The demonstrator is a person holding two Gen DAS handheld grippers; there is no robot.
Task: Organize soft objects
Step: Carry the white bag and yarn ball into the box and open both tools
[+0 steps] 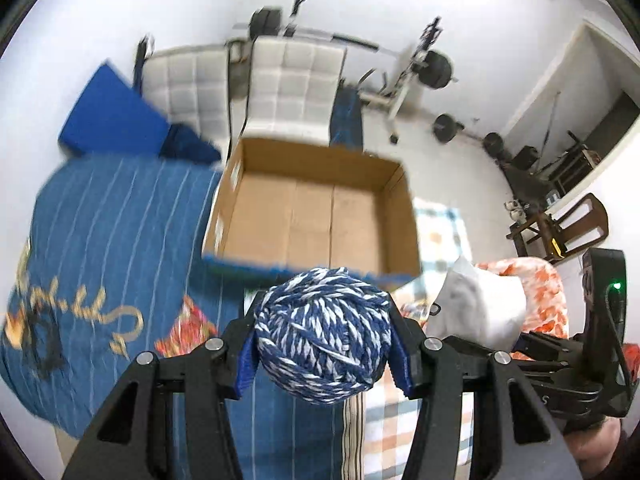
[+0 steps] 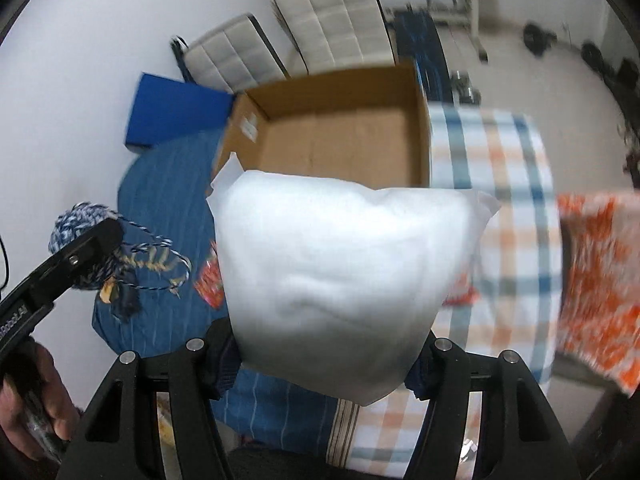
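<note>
My left gripper point(image 1: 323, 344) is shut on a blue and white yarn ball point(image 1: 323, 332) and holds it in the air just short of the near rim of an open cardboard box point(image 1: 312, 216). The box looks empty inside. My right gripper point(image 2: 326, 364) is shut on a white pillow point(image 2: 336, 272) and holds it up before the same box point(image 2: 340, 136). The pillow also shows in the left wrist view point(image 1: 486, 308), to the right of the yarn. The yarn ball shows at the left of the right wrist view point(image 2: 80, 220), with a loose strand hanging.
The box stands on a bed with a blue striped blanket point(image 1: 120, 240) and a checked sheet point(image 2: 500, 216). An orange patterned cloth point(image 2: 596, 280) lies at right. A blue cushion point(image 1: 108, 112) and white padded chairs point(image 1: 288, 84) are behind. Gym weights point(image 1: 436, 68) stand on the floor.
</note>
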